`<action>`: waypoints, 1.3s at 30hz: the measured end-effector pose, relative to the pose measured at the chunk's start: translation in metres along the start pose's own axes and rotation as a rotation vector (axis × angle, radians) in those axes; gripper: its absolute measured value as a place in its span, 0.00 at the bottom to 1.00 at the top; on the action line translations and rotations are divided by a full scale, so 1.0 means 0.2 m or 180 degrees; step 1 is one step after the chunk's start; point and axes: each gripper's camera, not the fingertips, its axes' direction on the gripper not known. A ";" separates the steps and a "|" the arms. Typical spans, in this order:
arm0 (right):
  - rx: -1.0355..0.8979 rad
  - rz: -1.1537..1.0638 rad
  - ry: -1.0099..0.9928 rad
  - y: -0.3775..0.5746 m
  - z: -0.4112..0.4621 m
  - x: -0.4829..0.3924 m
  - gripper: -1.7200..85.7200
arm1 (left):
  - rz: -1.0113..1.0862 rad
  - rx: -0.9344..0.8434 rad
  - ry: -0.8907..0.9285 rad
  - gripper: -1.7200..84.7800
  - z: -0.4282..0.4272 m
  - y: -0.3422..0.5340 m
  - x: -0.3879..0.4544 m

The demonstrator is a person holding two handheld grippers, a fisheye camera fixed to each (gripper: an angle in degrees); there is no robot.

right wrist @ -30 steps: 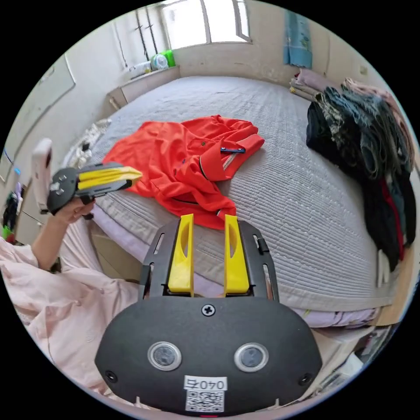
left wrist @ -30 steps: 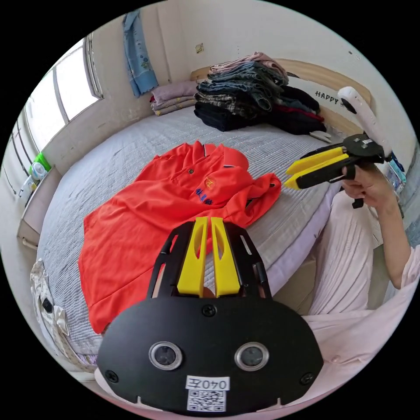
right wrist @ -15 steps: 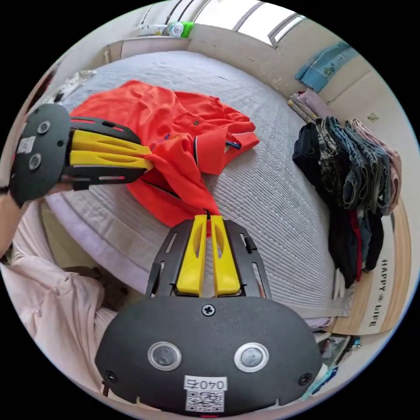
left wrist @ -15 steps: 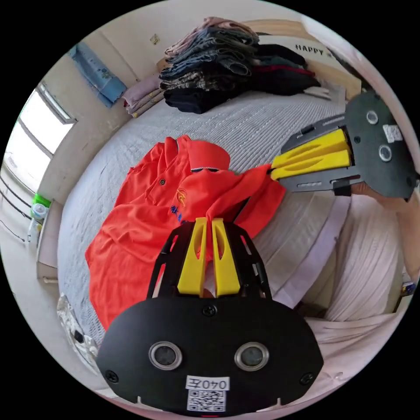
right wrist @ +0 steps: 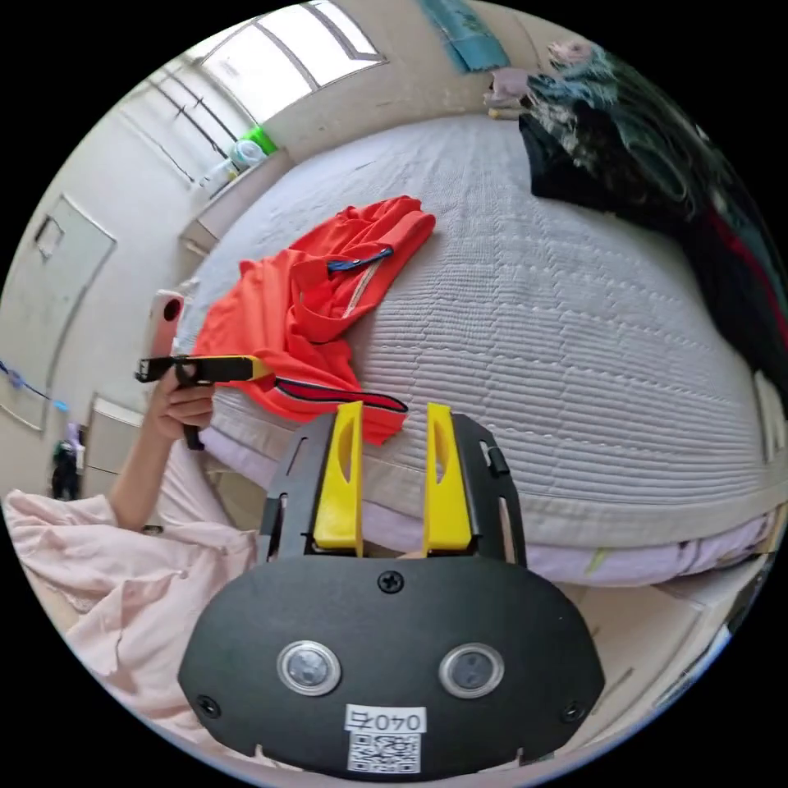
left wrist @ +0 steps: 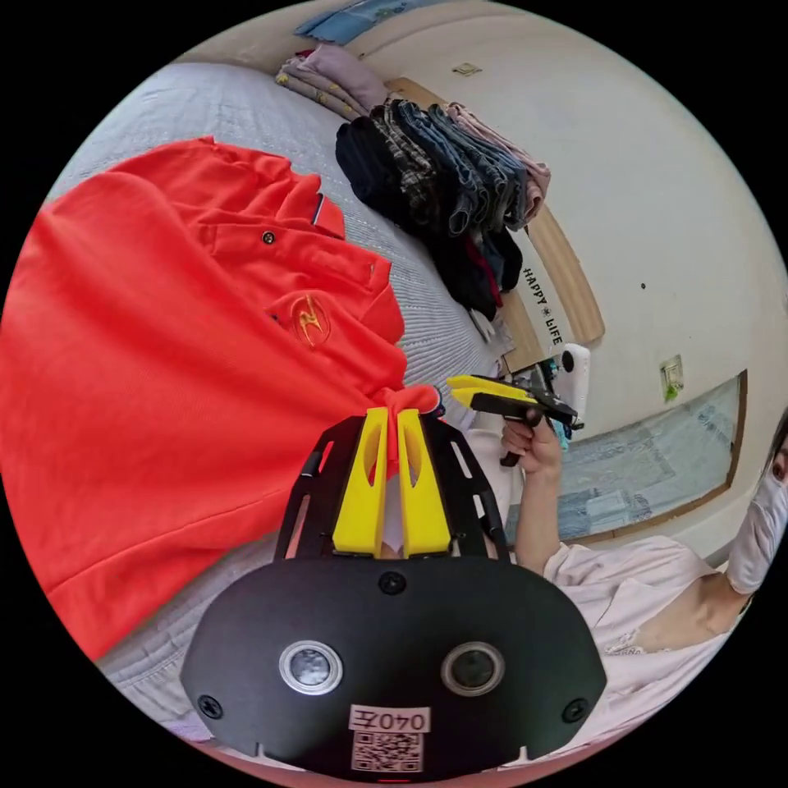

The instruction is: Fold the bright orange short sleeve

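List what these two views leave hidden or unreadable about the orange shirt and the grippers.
- Orange shirt, left gripper view: its far sleeve and hem are cut off by the picture's edge.
- Left gripper: the pinched cloth between the jaws is hidden by the jaws themselves.
- Pile of clothes, right gripper view: blurred, single garments cannot be told apart.
- Right gripper: open, holding nothing.

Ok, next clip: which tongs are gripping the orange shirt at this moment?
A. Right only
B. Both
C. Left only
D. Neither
C. In the left gripper view the left tongs are pinched shut on a bunched bit of the orange shirt, while in the right gripper view the right tongs stand apart, with no cloth between them, above the edge of the bed.
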 end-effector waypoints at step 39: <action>0.0213 -0.0850 -0.1474 -0.05 0.27 -0.23 0.17 | 0.0757 -0.0107 -0.0286 0.01 -0.27 0.07 0.11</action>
